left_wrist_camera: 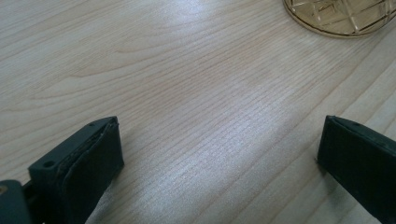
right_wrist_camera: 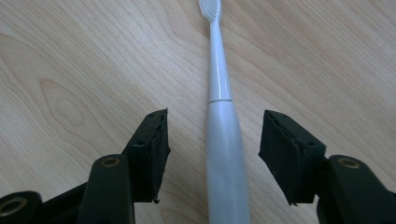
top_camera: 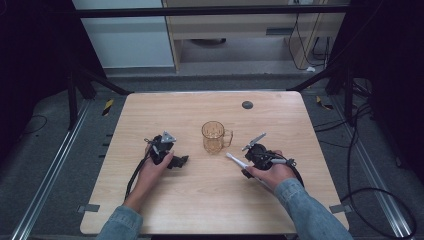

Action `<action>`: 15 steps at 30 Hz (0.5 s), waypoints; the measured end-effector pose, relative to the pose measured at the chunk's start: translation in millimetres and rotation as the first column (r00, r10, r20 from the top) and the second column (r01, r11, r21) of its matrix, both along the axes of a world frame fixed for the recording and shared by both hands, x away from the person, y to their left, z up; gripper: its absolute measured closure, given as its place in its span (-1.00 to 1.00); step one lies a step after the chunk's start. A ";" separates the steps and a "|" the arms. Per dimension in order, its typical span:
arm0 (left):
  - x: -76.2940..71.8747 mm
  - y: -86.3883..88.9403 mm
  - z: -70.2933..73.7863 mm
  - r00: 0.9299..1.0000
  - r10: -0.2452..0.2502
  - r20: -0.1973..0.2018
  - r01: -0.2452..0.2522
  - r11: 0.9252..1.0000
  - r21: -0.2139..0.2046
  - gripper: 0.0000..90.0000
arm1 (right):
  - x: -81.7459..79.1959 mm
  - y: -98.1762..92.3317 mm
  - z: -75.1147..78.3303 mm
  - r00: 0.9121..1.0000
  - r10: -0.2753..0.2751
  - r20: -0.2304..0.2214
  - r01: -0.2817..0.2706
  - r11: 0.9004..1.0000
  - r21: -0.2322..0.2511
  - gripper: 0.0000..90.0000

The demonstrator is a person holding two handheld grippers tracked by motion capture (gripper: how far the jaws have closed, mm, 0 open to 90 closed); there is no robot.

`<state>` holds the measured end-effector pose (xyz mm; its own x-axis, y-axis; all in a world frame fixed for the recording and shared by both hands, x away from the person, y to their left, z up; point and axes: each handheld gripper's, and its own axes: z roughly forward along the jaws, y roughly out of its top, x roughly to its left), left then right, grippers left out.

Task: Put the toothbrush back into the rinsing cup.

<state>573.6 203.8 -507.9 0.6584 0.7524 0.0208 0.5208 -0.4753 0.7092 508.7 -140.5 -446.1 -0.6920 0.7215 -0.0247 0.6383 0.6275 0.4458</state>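
Note:
An amber glass mug (top_camera: 215,136) with a handle on its right stands upright near the table's middle; its patterned base (left_wrist_camera: 343,16) shows at the top right of the left gripper view. A white toothbrush (right_wrist_camera: 222,135) lies flat on the wood, bristles pointing away, and its head end (top_camera: 234,160) sticks out toward the mug. My right gripper (right_wrist_camera: 215,149) is open, one jaw on each side of the toothbrush handle without touching it. My left gripper (left_wrist_camera: 219,154) is open and low over bare wood, left of the mug (top_camera: 176,161).
The wooden table (top_camera: 165,115) has a small dark round plug (top_camera: 247,105) near its far edge. Black cables (top_camera: 135,175) trail from both grippers toward the person. Metal rails and dark frame legs flank the table; a cabinet stands behind it.

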 end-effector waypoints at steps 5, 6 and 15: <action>0.3 0.2 0.1 1.000 -0.003 0.002 0.003 1.000 0.003 -1.00 | -0.5 2.4 -3.8 1.000 -0.008 -0.015 0.008 1.000 -0.003 -0.15; 0.3 0.2 0.1 1.000 -0.004 0.002 0.004 1.000 0.003 -1.00 | 0.0 2.8 -4.3 1.000 -0.004 -0.014 0.004 1.000 -0.003 -0.15; 0.4 0.3 0.1 1.000 -0.006 0.002 0.005 1.000 0.003 -1.00 | 3.0 2.0 -14.0 0.999 -0.005 -0.042 0.003 0.999 -0.041 -0.05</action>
<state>574.1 204.1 -507.8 0.6625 0.7487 0.0242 0.5169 -0.4803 0.7086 511.7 -138.5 -460.1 -0.6902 0.7232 -0.0252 0.6584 0.6421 0.3928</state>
